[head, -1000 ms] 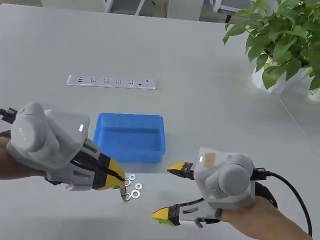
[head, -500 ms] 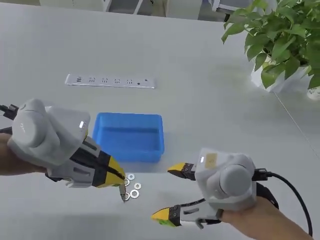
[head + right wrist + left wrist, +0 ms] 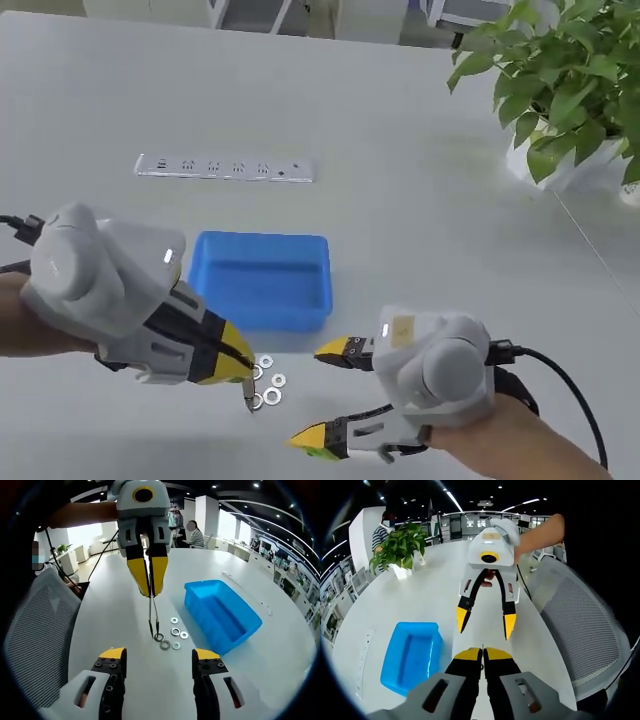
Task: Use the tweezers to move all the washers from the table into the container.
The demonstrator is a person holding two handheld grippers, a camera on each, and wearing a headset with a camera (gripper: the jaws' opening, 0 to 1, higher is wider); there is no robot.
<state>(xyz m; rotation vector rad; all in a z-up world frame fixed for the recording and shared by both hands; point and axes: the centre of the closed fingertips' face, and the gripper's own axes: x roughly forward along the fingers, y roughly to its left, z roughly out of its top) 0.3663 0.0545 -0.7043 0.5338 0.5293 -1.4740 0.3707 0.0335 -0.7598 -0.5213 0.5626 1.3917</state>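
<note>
Pick-up step in hand: the tweezers [image 3: 152, 611] are clamped in the left tool [image 3: 150, 579], tips at the washers [image 3: 172, 632], lower centre. The right tool [image 3: 159, 655] is spread open, empty. Next, a pinch and a lift to the container [image 3: 199, 609] are called for.

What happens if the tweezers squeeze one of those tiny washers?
Each washer looks thin, flat and shiny, so it would probably slip easily out of the thin tweezers. Lying flat, it likely slides rather than rolls when nudged.

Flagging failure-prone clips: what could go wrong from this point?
1. The left tool holds the tweezers with tips at one washer in a tight cluster; closing could scatter its neighbours.
2. That washer lies flat, so it may slip free before reaching the blue container.
</note>
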